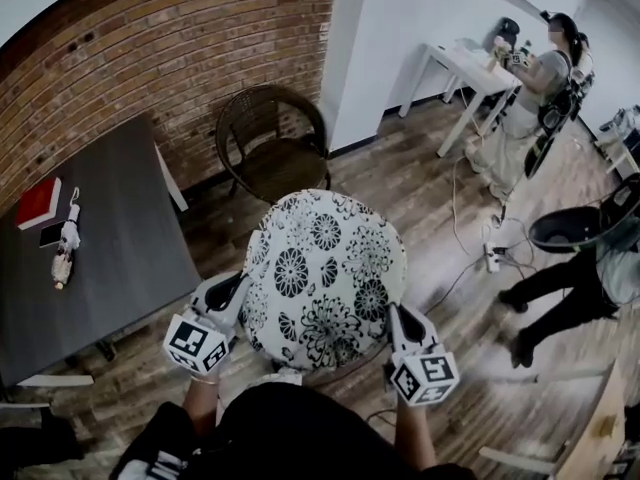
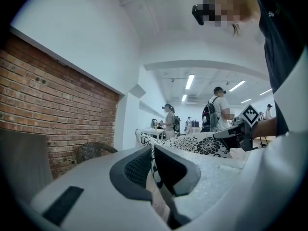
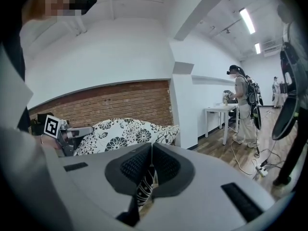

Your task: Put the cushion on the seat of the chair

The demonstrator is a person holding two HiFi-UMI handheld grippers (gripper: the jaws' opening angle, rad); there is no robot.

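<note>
Left claw (image 1: 232,293) and right claw (image 1: 398,320) each pinch an edge of the floral cushion (image 1: 325,268), held mid-frame over the floor. Carrying step, I judge; next it must go up-frame and down onto the wicker chair (image 1: 272,153) seat

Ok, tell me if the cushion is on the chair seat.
Off: left tongs and right tongs hold the cushion up, short of the empty chair.

I see a brick wall (image 1: 180,38) curving across the far side. In front of the brick wall stands a dark grey table (image 1: 110,238). Right of the brick wall a white wall (image 1: 400,28) juts out, and further right stands a white table (image 1: 470,68). A wooden floor (image 1: 420,208) runs from the brick wall's foot. Strip lights (image 2: 189,82) glow on the ceiling.
</note>
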